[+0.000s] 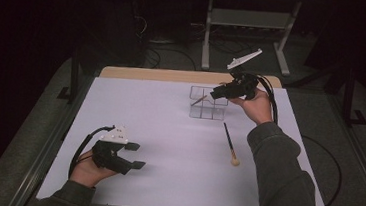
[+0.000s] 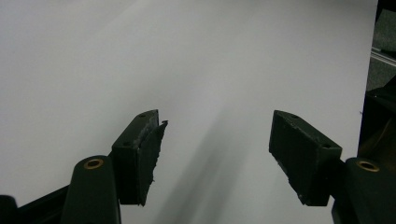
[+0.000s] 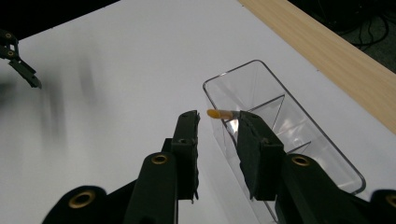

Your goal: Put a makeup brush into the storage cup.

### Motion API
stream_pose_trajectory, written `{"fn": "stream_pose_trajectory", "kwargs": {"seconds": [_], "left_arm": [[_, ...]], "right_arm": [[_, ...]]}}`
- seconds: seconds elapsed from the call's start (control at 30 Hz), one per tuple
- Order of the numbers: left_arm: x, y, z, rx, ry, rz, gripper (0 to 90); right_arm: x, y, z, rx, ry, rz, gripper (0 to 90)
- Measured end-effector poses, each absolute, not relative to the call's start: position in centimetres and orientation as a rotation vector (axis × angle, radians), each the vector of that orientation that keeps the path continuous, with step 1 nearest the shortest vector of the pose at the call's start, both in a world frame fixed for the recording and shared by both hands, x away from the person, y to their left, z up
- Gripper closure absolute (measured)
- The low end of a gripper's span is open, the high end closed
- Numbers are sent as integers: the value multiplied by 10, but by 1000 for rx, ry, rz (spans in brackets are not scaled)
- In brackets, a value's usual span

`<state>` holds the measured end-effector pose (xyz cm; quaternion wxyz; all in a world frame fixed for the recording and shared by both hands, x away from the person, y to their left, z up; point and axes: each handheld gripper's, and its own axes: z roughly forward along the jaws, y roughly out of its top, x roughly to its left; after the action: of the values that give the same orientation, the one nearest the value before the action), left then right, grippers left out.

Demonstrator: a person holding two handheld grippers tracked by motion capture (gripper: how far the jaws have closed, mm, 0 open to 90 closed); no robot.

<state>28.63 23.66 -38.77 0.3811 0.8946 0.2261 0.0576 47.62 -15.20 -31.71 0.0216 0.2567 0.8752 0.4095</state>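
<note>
At the far clear organizer (image 1: 208, 105), the right gripper (image 3: 218, 122), fingers parted, leaves one brush (image 1: 199, 100) inside; another brush (image 1: 229, 143) waits on the surface (image 1: 165, 171). The left gripper (image 1: 134, 155) rests open.

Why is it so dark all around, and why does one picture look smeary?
High view: light falls on the white table sheet while the room behind stays dark. Right gripper view: the left side is smeared, with the far tongs blurry, and the clear box has shiny glints. Left gripper view: soft grey shadows stretch from the tongs.
</note>
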Motion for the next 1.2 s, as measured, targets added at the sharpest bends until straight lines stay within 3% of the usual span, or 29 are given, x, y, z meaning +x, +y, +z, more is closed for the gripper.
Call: {"fn": "stream_pose_trajectory", "kwargs": {"seconds": [0.83,1.2], "left_arm": [[289,238,-391,2291,585,141,317],[289,237,-390,2280,586,142,315]], "right_arm": [[458,-170,-336,848,2695,1283,602],[449,-177,-341,888,2679,1269,530]]}}
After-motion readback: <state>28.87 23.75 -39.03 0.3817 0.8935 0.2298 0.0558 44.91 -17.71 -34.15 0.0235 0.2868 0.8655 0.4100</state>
